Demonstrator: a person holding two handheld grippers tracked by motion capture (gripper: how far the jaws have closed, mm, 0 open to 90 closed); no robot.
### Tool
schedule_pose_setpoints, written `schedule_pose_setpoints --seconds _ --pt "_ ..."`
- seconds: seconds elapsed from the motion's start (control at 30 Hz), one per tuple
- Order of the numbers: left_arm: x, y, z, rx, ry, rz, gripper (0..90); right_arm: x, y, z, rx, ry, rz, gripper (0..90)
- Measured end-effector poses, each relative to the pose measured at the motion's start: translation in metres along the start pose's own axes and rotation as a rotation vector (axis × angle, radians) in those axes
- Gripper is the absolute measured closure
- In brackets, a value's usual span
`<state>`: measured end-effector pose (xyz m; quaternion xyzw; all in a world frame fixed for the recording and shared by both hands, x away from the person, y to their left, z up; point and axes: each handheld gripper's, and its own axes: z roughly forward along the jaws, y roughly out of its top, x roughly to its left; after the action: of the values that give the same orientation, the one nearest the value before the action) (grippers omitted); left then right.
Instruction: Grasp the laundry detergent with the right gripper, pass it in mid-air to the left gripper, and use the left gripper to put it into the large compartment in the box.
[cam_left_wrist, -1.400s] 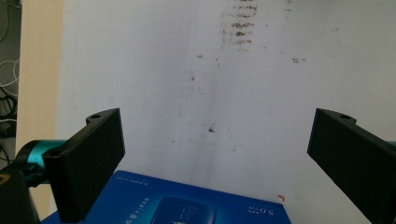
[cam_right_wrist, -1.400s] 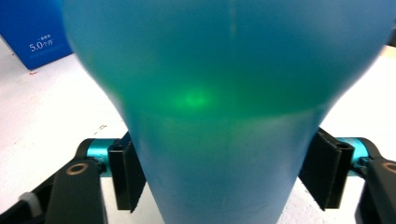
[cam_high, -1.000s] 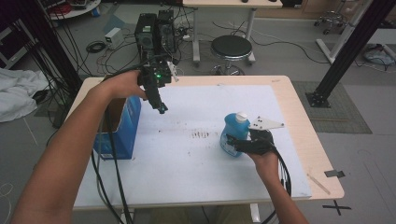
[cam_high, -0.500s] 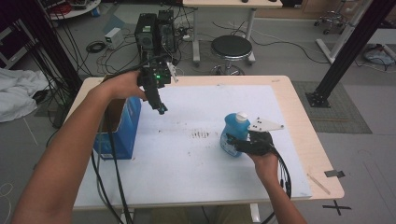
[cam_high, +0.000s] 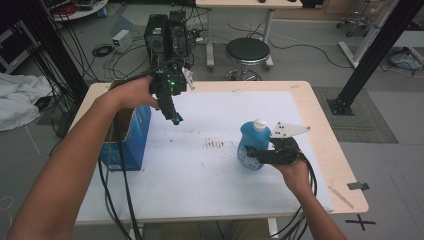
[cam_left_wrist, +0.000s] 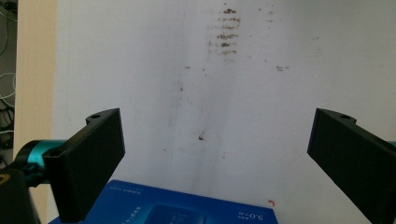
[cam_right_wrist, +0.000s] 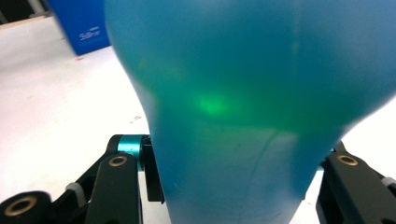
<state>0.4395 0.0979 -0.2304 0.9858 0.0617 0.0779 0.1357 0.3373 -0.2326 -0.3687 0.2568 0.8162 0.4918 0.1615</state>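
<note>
Right hand-held gripper (cam_high: 257, 154) clamps the bottle (cam_high: 251, 143) low on its body near the worktop's (cam_high: 310, 107) right edge, so I judge lifting upright and slowly best, while the left hand-held gripper (cam_high: 176, 119) hangs wide open, empty, beside the box (cam_high: 131, 145).
</note>
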Motion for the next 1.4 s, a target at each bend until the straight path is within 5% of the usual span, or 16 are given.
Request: schedule_pose_setpoints --seconds 0.33,0.73,1.4 --pt "-0.026 0.012 -0.013 -0.006 -0.007 0.04 4.0 -0.011 0.015 -0.021 0.013 0.181 -0.046 45.6" --pt "-0.06 0.03 -0.026 -0.009 -0.018 0.082 4.0 -0.009 0.036 -0.01 0.014 0.41 -0.121 45.8" --pt "-0.083 0.05 -0.032 -0.022 -0.113 0.052 4.0 0.007 0.063 0.029 0.033 0.548 -0.234 45.8"
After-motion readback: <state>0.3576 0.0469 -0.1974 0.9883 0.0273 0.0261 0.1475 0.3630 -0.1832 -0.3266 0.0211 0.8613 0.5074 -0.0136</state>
